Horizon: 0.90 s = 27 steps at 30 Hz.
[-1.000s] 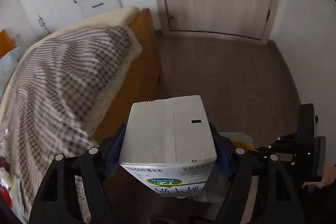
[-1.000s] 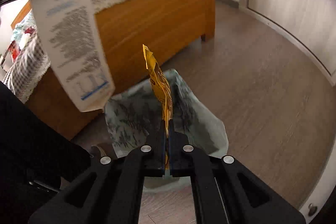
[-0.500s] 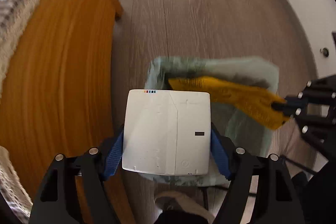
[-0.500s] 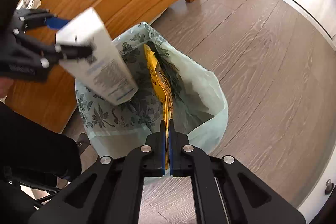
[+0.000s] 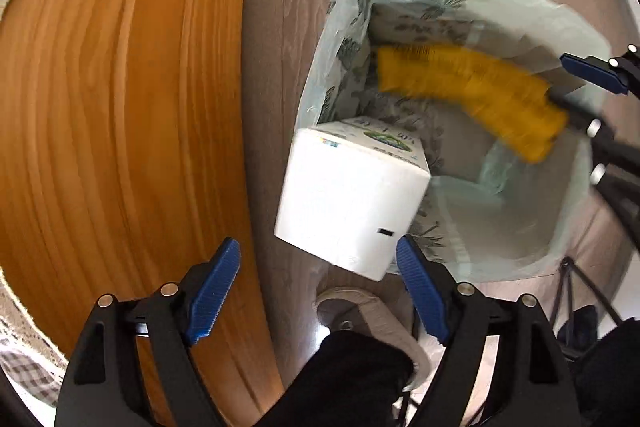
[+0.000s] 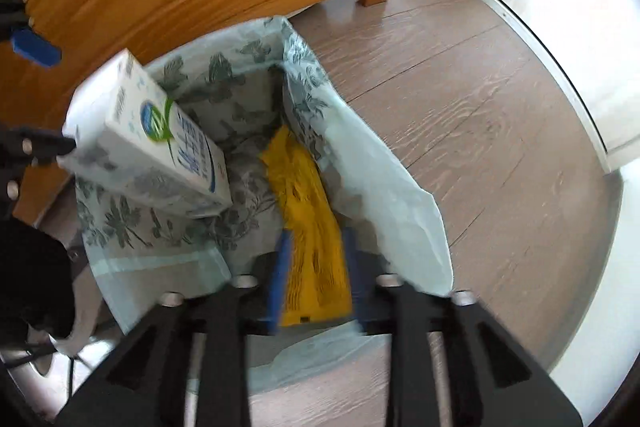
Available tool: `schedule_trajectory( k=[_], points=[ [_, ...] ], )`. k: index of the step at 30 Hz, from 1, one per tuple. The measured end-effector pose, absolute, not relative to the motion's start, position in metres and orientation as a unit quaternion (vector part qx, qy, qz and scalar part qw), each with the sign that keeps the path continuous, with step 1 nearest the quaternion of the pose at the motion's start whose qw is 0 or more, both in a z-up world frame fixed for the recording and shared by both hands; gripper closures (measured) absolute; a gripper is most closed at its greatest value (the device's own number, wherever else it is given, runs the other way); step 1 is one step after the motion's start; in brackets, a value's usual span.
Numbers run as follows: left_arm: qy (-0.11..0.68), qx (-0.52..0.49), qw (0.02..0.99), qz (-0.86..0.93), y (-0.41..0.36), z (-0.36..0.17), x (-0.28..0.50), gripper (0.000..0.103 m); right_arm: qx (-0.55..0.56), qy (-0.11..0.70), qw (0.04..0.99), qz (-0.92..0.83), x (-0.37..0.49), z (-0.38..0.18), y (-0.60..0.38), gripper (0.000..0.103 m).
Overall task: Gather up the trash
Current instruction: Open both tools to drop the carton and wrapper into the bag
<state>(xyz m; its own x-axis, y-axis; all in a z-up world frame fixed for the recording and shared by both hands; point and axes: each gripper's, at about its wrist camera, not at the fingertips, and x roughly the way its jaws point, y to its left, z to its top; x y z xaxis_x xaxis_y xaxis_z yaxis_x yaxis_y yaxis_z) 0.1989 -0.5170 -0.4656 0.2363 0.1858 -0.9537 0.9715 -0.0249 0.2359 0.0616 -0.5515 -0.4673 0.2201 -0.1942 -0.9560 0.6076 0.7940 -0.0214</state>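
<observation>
The trash bag [image 5: 452, 7], a pale green leaf-printed liner standing open on the wood floor [image 6: 472, 75] just beside the wooden bed frame [image 5: 120, 87], takes up the middle of both views. The milk carton [image 5: 352, 199] is tilted over the bag's near-left rim, clear of the left gripper [image 5: 318, 287], whose blue pads [image 5: 214, 283] stand wide apart with nothing between them. Judging from that overhang, the carton could catch the soft rim, fold it inward, or tip out toward the bed frame and the person's shoe [image 5: 360, 311] below. The yellow snack wrapper [image 6: 312, 227] lies blurred between the pads of the right gripper [image 6: 316, 283]; these look parted, not pinching it. Being light, the wrapper might cling to a pad or drift onto the bag's right wall [image 6: 384, 187] rather than dropping to the bottom.
</observation>
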Motion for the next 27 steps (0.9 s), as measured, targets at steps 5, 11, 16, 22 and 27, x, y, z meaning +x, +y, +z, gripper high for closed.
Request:
schedule_trajectory(
  k=[5,11,16,22,27],
  points=[
    [0.472,0.575,0.538,-0.397,-0.521,-0.435,0.199,0.019,0.192,0.55,0.769,-0.262,0.052,-0.448,-0.553,0.059],
    [0.473,0.546,0.569,-0.392,-0.526,-0.403,0.206,0.019,0.215,0.543,0.77,-0.257,0.045,-0.421,-0.559,0.059],
    [0.47,0.478,0.626,-0.399,-0.515,-0.354,0.222,0.019,0.216,0.533,0.777,-0.255,0.04,-0.391,-0.557,0.059],
    [0.455,0.401,0.675,-0.419,-0.491,-0.29,0.234,0.019,0.194,0.527,0.789,-0.247,0.042,-0.351,-0.552,0.057],
    [0.44,0.346,0.708,-0.43,-0.463,-0.24,0.24,0.019,0.173,0.529,0.8,-0.226,0.05,-0.318,-0.538,0.054]
  ],
)
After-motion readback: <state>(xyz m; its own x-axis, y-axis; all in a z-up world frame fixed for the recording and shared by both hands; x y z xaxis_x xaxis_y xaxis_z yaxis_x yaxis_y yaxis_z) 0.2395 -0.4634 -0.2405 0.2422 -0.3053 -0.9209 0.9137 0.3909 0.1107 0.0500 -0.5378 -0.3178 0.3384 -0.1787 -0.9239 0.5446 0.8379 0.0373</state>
